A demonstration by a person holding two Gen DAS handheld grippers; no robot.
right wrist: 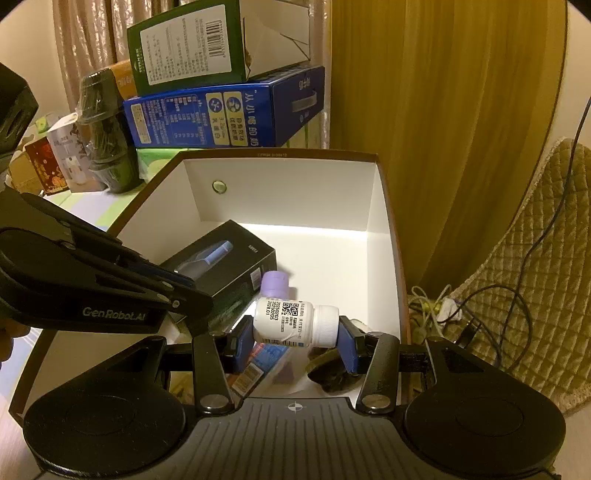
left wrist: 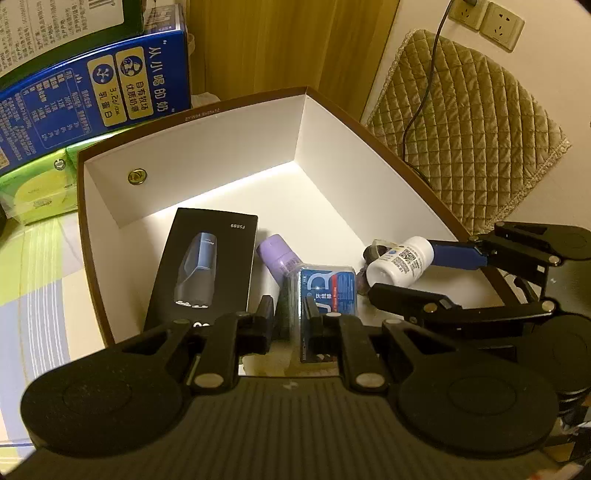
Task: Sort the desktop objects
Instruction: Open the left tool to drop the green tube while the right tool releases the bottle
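Note:
An open cardboard box (left wrist: 221,147) (right wrist: 288,192), white inside with a brown rim, holds a black shaver box (left wrist: 203,266) (right wrist: 225,258), a purple cylinder (left wrist: 275,256) (right wrist: 274,282), a blue-labelled clear floss pack (left wrist: 332,291) (right wrist: 258,369) and a dark lump (left wrist: 369,253) (right wrist: 328,373). My right gripper (right wrist: 295,332) (left wrist: 400,269) is shut on a white pill bottle (right wrist: 291,321) (left wrist: 400,260), base on one pad and cap on the other, held over the box's near right corner. My left gripper (left wrist: 291,314) (right wrist: 199,299) is shut with nothing seen between its tips, low over the floss pack's left edge.
Behind the box stand a blue milk carton (left wrist: 96,99) (right wrist: 229,110), a green carton (right wrist: 188,44), green tissue packs (left wrist: 37,188) and a dark wrapped bottle (right wrist: 107,129). A quilted cushion (left wrist: 461,140) (right wrist: 535,295) with cables lies to the right, below wall sockets (left wrist: 487,18).

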